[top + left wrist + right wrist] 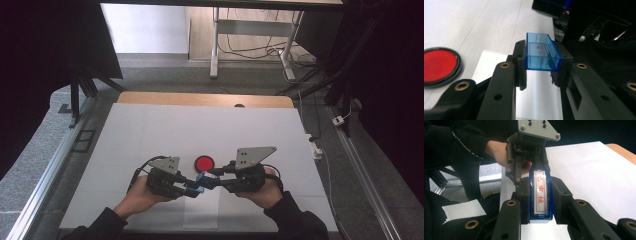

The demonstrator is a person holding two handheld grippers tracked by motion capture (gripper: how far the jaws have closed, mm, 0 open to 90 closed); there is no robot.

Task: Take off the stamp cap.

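A small blue see-through box (542,51) sits in the lower middle of the high view, held up just above the white table (150,130) between both claws. The left gripper (540,68) has its two black jaws closed tight on one end of the box, and the right gripper (540,200) has its jaws closed tight on the other end — so both grip the same thing. In the right gripper view the box is long and thin, with a white label (540,192) on it. A red frame on the label holds three red signs, but I cannot read them. In the left gripper view the box looks hollow — the red marks show faintly through its blue wall. A round red button (204,163) with a dark ring lies on the table just behind the claws.
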